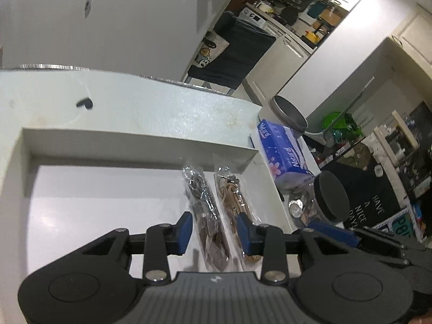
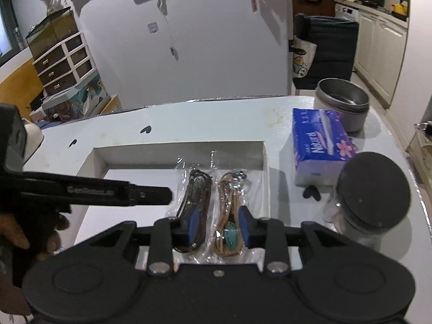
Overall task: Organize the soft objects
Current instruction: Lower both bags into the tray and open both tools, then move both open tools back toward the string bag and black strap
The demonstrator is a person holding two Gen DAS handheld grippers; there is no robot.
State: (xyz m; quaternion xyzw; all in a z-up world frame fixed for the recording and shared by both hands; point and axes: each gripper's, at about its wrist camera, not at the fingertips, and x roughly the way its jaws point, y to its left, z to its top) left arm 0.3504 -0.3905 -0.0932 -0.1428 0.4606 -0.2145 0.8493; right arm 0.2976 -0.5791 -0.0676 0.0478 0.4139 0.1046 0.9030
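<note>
Two clear bags of coiled cord lie side by side in a shallow white tray (image 2: 178,145) on the pale table. The dark cord bag (image 1: 208,216) shows between the blue pads of my left gripper (image 1: 214,229), which is open just above it with gaps on both sides. The tan cord bag (image 2: 229,232), with a turquoise pendant, lies between the pads of my right gripper (image 2: 219,226), also open and not pressing it. In the right wrist view the dark bag (image 2: 197,186) runs under the left finger. The left tool's black body (image 2: 108,194) and a hand reach in from the left.
A blue tissue pack (image 2: 321,145) stands right of the tray, with a grey round tin (image 2: 343,102) behind it. A clear jar with a black lid (image 2: 372,189) sits near the table's right edge. The tray's left half (image 1: 94,202) is bare.
</note>
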